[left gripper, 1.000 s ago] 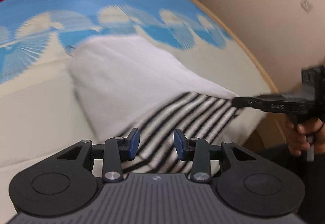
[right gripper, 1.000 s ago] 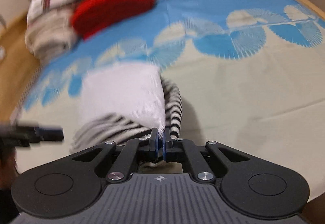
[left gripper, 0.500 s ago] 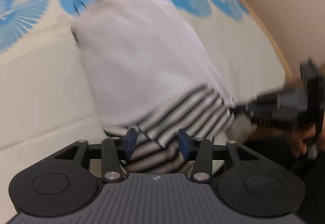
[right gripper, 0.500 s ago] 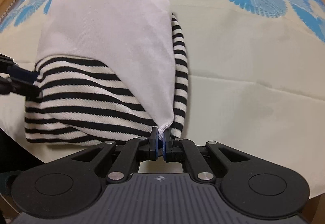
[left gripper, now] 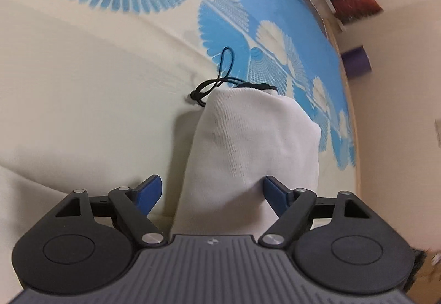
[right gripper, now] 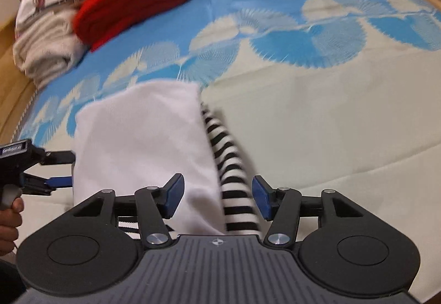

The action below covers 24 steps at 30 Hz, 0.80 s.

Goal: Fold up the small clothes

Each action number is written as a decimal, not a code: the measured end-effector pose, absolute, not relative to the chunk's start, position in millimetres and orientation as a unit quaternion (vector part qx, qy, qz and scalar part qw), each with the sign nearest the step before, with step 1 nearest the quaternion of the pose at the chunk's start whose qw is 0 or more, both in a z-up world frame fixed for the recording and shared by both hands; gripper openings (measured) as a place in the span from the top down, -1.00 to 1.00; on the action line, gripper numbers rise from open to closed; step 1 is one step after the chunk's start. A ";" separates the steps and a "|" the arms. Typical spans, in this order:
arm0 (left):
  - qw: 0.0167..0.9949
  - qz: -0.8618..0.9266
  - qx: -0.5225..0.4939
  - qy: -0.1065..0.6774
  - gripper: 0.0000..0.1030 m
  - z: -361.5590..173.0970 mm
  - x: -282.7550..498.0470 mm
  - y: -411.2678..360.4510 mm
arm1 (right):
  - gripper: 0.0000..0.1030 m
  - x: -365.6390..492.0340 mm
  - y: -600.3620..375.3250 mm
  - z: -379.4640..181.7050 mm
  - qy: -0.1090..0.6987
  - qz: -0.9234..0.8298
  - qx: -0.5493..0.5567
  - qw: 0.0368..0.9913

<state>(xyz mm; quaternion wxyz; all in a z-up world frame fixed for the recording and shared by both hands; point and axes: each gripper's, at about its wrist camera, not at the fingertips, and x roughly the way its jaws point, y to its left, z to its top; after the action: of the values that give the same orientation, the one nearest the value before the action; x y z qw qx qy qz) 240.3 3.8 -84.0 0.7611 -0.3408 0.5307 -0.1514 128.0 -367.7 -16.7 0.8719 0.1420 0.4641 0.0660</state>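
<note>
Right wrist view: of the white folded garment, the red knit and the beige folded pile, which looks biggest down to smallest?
1. White folded garment, though it lies nearest the camera.
2. Red knit.
3. Beige folded pile, partly hidden, so the last two are unsure.

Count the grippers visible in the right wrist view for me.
2. The right gripper fills the bottom, jaws open astride the white and striped garment. The left gripper reaches in from the left edge toward the garment's side, held by a hand.

Folded garment on bedspread — clothes pile behind, probably far-left.
</note>
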 end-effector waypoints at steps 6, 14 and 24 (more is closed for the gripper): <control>0.754 -0.158 -0.348 0.534 -0.72 -107.4 263.0 -5.3 | -0.25 160.1 -349.8 -51.1 0.542 0.035 0.139 0.828; 0.754 -0.151 -0.348 0.536 -0.45 -118.8 282.6 -16.5 | 0.61 168.2 -345.9 -56.8 0.548 0.064 0.161 0.818; 0.847 -0.143 -0.258 0.442 0.11 -33.5 277.7 20.7 | 0.86 166.3 -329.5 -27.9 0.478 0.131 0.231 0.837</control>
<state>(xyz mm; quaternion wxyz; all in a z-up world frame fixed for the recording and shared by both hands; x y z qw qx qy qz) 277.7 20.7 -33.5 0.8473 -0.2580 0.4416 -0.1432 166.3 -329.5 -27.9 0.8370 0.2310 0.4784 0.1313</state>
